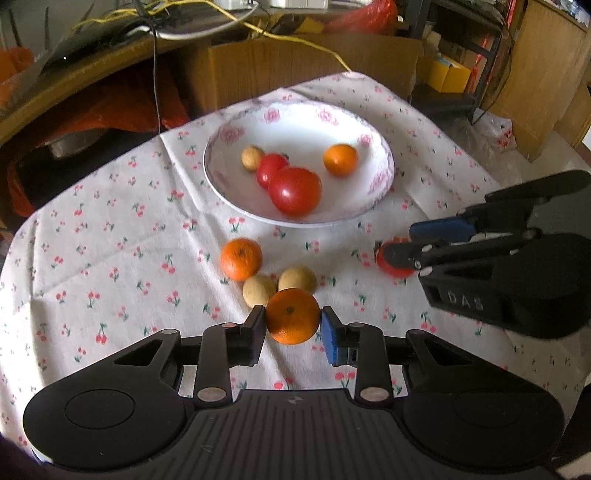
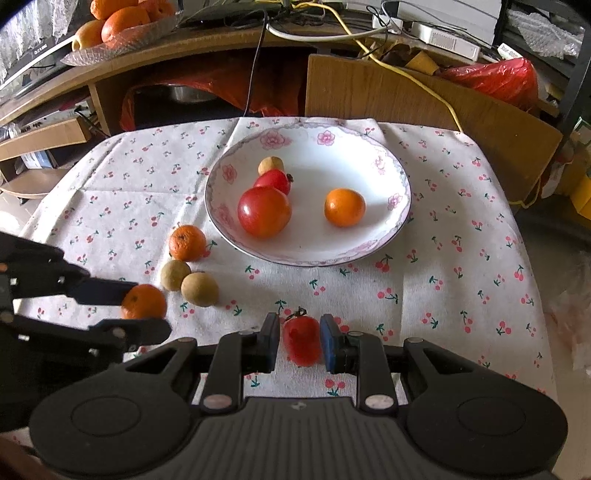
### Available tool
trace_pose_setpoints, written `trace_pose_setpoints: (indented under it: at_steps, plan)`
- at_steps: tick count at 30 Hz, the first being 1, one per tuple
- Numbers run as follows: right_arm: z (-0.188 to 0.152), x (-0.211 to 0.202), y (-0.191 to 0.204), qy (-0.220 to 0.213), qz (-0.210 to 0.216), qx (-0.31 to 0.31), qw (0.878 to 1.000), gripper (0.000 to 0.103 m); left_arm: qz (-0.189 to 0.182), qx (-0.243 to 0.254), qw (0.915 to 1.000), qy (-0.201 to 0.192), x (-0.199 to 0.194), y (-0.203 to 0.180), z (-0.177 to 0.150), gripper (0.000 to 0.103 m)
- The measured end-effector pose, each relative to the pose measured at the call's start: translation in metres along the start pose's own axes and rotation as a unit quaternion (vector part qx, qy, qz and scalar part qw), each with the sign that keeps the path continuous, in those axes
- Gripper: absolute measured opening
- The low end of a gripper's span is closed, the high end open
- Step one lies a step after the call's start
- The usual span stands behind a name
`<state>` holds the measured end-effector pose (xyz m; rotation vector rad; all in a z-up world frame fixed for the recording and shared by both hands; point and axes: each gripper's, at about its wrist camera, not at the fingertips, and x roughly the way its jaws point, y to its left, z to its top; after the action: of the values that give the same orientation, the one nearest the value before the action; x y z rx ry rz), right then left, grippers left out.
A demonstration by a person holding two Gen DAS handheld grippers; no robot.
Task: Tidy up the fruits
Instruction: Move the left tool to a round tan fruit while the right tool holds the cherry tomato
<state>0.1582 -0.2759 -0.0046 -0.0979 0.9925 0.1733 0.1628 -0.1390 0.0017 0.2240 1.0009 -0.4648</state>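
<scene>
A white floral plate (image 1: 369,192) (image 2: 391,229) holds two red tomatoes (image 1: 294,190) (image 2: 264,210), a small tan fruit (image 1: 252,157) (image 2: 270,165) and a tangerine (image 1: 340,159) (image 2: 344,206). My left gripper (image 1: 293,325) (image 2: 142,304) is shut on a tangerine (image 1: 293,320) (image 2: 144,301) near the cloth. My right gripper (image 2: 300,338) (image 1: 397,245) has its jaws around a small red tomato (image 2: 302,339) (image 1: 393,267), touching or nearly so. Another tangerine (image 1: 241,257) (image 2: 187,242) and two tan fruits (image 1: 259,290) (image 2: 199,289) lie on the cloth.
The cherry-print tablecloth (image 1: 110,258) (image 2: 461,295) covers a small table whose edges fall off on all sides. Behind it stand a cardboard box (image 1: 314,70) (image 2: 406,96), a wooden desk with cables, and a dish of oranges (image 2: 122,26).
</scene>
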Motion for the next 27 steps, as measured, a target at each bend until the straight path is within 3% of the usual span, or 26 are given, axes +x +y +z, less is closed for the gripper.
trace_pose_setpoints:
  at_steps: [21, 27]
  plan:
    - [0.019, -0.021, -0.012, -0.047, 0.011, 0.028, 0.998, 0.020, 0.002, -0.007, 0.9994, -0.033, -0.005, 0.001, 0.029, 0.040]
    - [0.017, -0.016, -0.017, -0.021, 0.030, 0.029, 0.999, 0.020, -0.006, 0.000, 0.9998, -0.017, 0.000, -0.002, 0.021, 0.041]
